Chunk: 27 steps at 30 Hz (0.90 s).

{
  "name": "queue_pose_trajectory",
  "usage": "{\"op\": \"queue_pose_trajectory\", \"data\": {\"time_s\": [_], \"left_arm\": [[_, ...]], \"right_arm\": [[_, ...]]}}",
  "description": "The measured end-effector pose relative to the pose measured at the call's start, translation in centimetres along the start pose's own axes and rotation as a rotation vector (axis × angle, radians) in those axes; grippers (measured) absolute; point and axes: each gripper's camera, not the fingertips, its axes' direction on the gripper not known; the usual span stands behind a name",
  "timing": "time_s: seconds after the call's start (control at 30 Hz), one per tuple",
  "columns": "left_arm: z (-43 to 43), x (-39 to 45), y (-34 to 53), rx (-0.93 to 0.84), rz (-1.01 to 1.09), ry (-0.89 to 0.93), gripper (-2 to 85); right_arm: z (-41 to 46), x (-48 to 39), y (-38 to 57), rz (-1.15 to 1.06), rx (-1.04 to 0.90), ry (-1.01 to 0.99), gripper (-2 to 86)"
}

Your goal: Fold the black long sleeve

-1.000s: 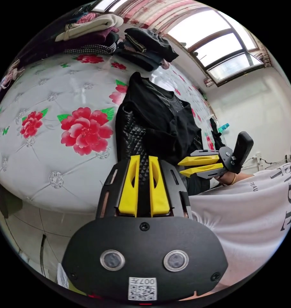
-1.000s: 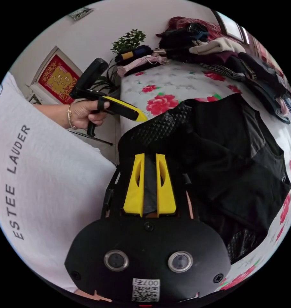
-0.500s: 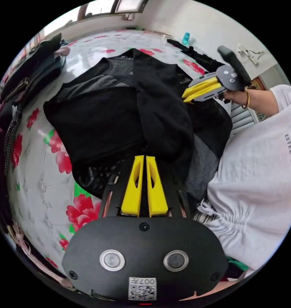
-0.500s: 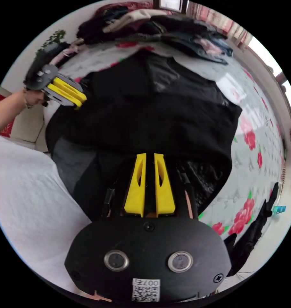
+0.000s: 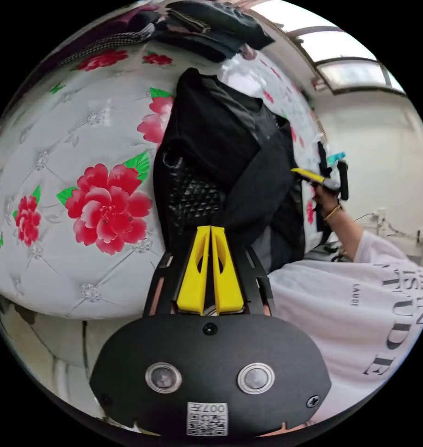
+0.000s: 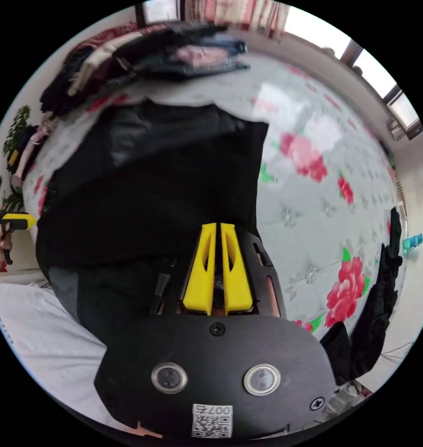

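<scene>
My left gripper (image 5: 210, 229) is pinched tight on a corner of the black long sleeve (image 5: 221, 153), which lies on the flowered bed (image 5: 71, 139) (quilted, red blooms). My right gripper (image 6: 215, 226) clamps the garment's near right edge, jaws narrow on cloth.

The person's white shirt (image 5: 360, 302) bears "LAUDE" in small letters and larger, partly cut-off lettering.
</scene>
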Motion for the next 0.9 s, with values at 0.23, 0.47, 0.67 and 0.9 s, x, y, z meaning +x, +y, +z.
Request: {"op": "queue_pose_trajectory", "data": {"time_s": [0.23,0.47,0.67,0.9], "left_arm": [[3.2,1.6,-1.7,-0.050,0.111,-0.120,-0.7],[0.5,-0.6,3.6,0.115,0.010,0.023,8.4],[-0.2,-3.7,11.0,0.161,-0.049,0.076,9.1],[4.0,-4.0,16.2,0.095,-0.046,0.044,12.6]], "right_arm": [[-0.1,0.1,-1.7,0.055,-0.079,0.047,0.2],[-7.3,4.4,8.5,0.263,0.168,-0.105,3.0],[-8.2,6.8,22.8,0.455,0.069,-0.159,5.2],[-4.8,8.8,29.5,0.493,-0.118,-0.269,6.8]]}}
